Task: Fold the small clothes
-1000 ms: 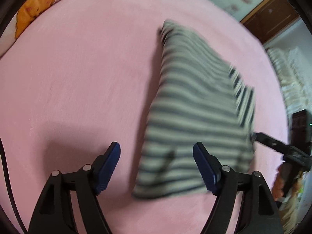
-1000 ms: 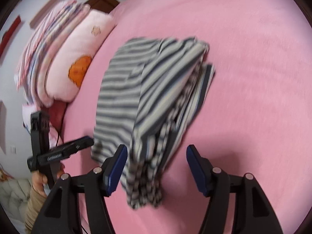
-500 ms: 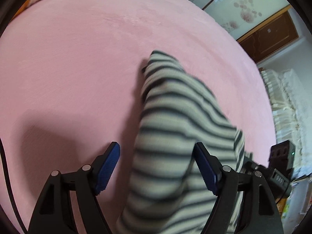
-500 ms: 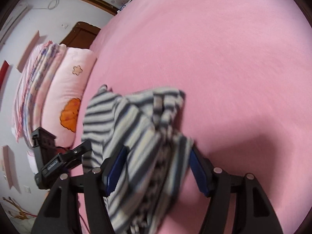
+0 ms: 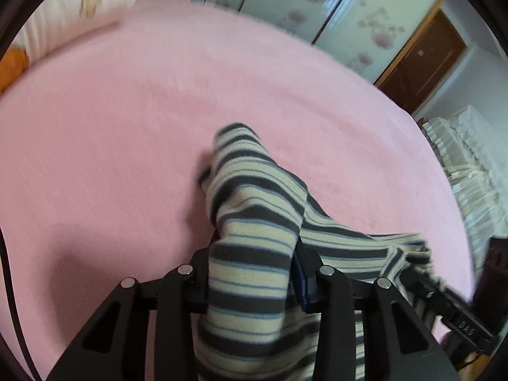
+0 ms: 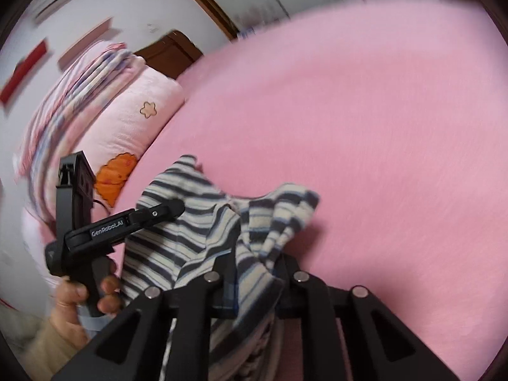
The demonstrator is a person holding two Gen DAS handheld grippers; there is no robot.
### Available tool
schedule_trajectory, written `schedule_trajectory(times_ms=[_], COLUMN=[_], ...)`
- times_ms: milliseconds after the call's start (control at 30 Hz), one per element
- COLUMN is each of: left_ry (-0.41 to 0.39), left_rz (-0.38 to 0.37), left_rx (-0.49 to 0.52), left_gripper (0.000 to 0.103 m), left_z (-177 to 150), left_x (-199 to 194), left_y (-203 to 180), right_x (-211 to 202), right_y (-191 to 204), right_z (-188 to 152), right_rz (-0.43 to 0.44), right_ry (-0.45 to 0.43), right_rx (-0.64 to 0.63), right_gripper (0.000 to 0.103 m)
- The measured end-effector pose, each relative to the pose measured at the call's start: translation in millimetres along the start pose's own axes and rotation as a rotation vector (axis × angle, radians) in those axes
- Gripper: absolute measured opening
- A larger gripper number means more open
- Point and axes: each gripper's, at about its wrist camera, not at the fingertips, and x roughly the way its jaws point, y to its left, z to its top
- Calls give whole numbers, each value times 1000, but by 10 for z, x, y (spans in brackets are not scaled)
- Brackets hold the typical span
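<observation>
A small garment with cream and dark grey stripes lies bunched on the pink bed. My left gripper is shut on its near edge, the cloth draped over the fingers. In the right wrist view the same garment spreads to the left. My right gripper is shut on another part of its near edge. The left gripper also shows there from the side, clamped on the cloth and held by a hand. The right gripper's tip shows at the lower right of the left wrist view.
A pink pillow with an orange patch and a stack of striped bedding lie along the bed's left side. A wardrobe with patterned glass doors stands beyond the bed. A white frilled cover is at the right.
Both grippers were open around the garment's near edge. They have moved in and shut on it, and the cloth is now gathered and lifted at that edge.
</observation>
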Motion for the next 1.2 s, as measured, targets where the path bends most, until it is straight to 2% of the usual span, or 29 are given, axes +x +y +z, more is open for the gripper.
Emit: schedule_trajectory(times_ms=[33, 67, 100, 133, 200, 233, 267, 333, 433, 533, 667, 767, 900, 1000, 1067, 1200], left_ry=[-14, -11, 0, 1, 5, 13, 19, 9, -7, -10, -29, -35, -39, -51, -68, -117], left_rz=[22, 56, 101, 134, 199, 220, 238, 263, 302, 274, 246, 214, 160, 138, 141, 110], left_rx=[5, 4, 1, 6, 19, 29, 39, 63, 66, 51, 103, 143, 140, 157, 177, 238], left_gripper=[38, 45, 57, 63, 81, 84, 86, 86, 87, 87, 87, 87, 94, 99, 102, 102], left_z=[-14, -27, -39, -41, -4, 24, 50, 113, 69, -80, -525, -828, -1296, -1583, -1748, -2133], left_x=[36, 73, 141, 175, 181, 161, 90, -72, -374, -754, -1340, -1787, -2501, -2908, -3170, -3649], left_y=[7, 6, -11, -38, -86, -101, -81, -146, -247, -354, -637, -898, -1263, -1527, -1695, -2056], right_x=[41, 113, 180, 241, 255, 220, 173, 18, -241, -605, -1194, -1754, -2560, -3029, -3352, -3966], right_y=[20, 3, -18, -43, -57, -67, -64, -77, -36, -12, 112, 264, 550, 769, 923, 1101], right_z=[-20, -45, -74, -99, -115, -107, -88, -55, -50, -155, -486, -771, -1150, -1360, -1518, -1890], right_rz=[-51, -88, -116, -142, -158, -162, -165, -188, -208, -205, -232, -235, -245, -270, -306, -326], right_ry=[-7, 9, 23, 36, 36, 33, 34, 28, 20, 30, 58, 64, 39, 5, -26, -97], right_rx=[-25, -31, -34, -33, -21, -6, 10, 23, 21, 45, 42, 42, 33, 7, -11, -4], right_gripper=[12, 12, 12, 13, 16, 20, 29, 36, 37, 37, 37, 37, 38, 44, 53, 64])
